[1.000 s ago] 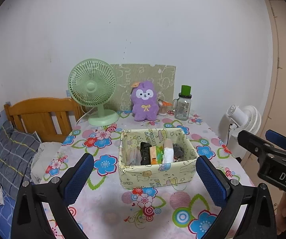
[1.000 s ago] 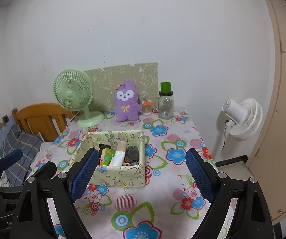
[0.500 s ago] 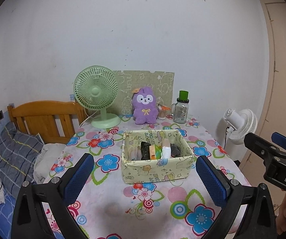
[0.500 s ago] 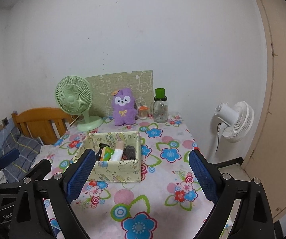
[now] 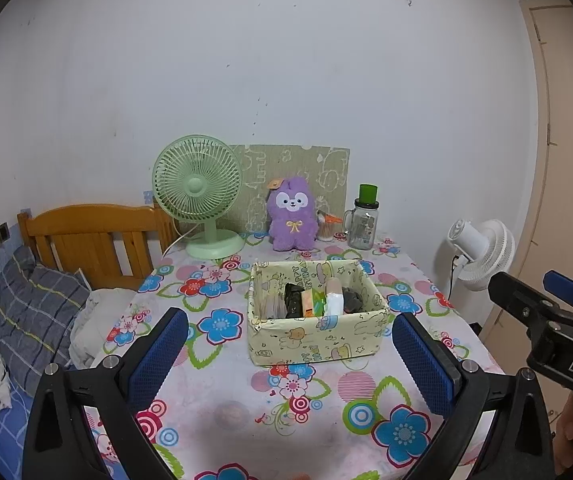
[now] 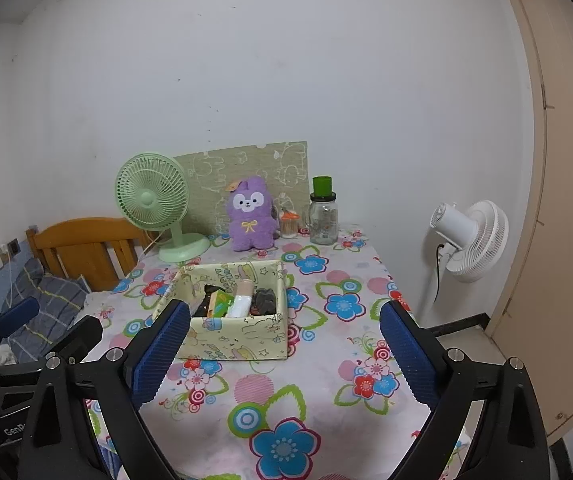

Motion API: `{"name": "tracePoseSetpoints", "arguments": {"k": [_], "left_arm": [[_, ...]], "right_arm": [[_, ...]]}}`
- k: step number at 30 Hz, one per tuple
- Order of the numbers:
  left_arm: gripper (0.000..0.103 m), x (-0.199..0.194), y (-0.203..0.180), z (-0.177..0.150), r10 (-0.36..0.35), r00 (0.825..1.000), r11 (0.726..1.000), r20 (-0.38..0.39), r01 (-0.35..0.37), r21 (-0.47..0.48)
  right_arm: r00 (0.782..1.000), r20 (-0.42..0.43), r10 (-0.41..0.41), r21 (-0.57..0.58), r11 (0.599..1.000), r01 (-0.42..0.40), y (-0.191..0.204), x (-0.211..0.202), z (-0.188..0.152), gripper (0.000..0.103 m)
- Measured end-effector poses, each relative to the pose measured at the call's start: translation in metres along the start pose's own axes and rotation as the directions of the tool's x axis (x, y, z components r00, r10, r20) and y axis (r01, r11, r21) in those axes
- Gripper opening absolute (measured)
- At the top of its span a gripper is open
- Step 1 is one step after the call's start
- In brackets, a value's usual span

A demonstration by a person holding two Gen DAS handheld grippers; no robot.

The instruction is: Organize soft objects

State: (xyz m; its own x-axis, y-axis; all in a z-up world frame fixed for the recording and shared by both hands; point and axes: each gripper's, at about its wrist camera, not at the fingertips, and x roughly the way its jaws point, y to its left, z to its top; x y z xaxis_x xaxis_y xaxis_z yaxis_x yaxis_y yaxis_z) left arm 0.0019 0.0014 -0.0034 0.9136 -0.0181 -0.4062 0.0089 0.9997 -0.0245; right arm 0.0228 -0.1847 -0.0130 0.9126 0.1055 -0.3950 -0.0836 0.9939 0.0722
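Soft things already sit side by side in the yellow box [image 5: 318, 322] in the middle of the flowery table [image 5: 246, 392]. Near us, our left gripper [image 5: 290, 354] and right gripper [image 6: 282, 350] hover with fingers spread wide, holding nothing. Far back, the purple plush [image 5: 291, 220] leans by the wall, maybe just for show.

The left gripper [image 5: 289, 358] is held level with its two blue-padded fingers [image 5: 158, 356] spread wide apart and nothing between them. The right gripper [image 6: 285, 354] sits in the same pose, its blue pads [image 6: 406, 354] far apart and gripping nothing. Each gripper shows at the edge of the other's view, so the two are held side by side and apart.
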Motion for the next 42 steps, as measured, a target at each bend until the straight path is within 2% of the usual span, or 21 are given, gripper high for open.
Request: {"name": "tracePoseSetpoints", "arguments": {"k": [42], "left_arm": [[0.103,-0.0043,-0.0012,0.0019,-0.004,1.000,1.000,0.015,0.004,-0.009]], "right_arm": [[1.000,0.001,0.005,0.008,1.000,-0.005,0.0000,-0.0008,0.0004,0.098]]}}
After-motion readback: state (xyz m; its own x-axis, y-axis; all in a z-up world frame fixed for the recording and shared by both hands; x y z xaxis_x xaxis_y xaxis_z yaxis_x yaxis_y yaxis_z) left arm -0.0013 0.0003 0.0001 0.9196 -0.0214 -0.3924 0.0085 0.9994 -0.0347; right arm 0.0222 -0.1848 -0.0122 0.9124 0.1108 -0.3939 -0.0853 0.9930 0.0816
